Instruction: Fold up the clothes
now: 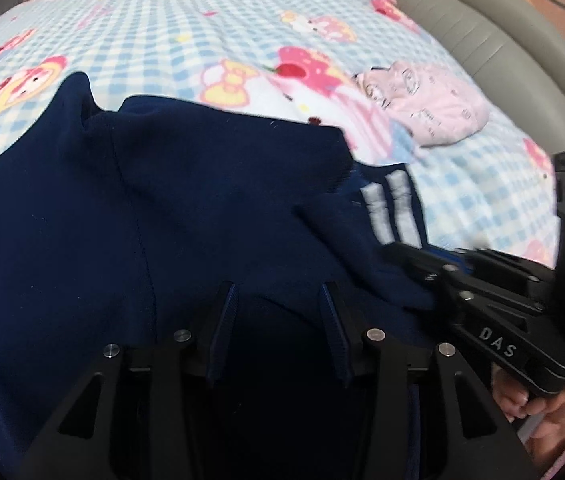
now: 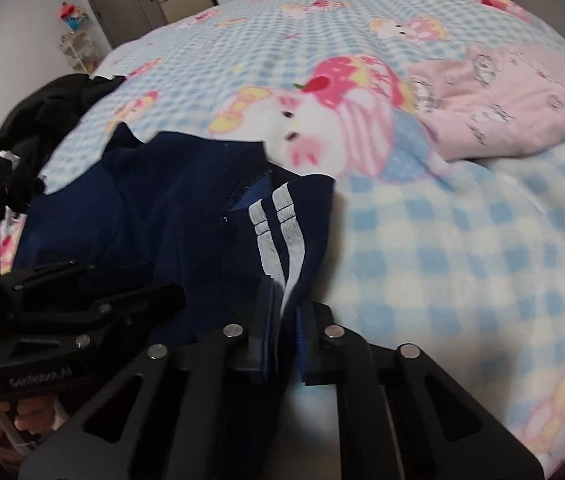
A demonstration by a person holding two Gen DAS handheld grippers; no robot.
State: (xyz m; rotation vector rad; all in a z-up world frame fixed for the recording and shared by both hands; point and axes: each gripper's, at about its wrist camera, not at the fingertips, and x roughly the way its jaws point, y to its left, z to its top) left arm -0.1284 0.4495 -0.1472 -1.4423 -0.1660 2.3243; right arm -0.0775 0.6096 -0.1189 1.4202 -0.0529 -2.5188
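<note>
Over bed: right claw [image 2: 282,312] pinching navy garment [image 2: 186,216], level.

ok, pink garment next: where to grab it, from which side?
Take the pink garment at its near hem edge, coming from the front. It lies in a flat folded bundle on the checked blanket, apart from the navy garment, with that edge unobstructed.
</note>
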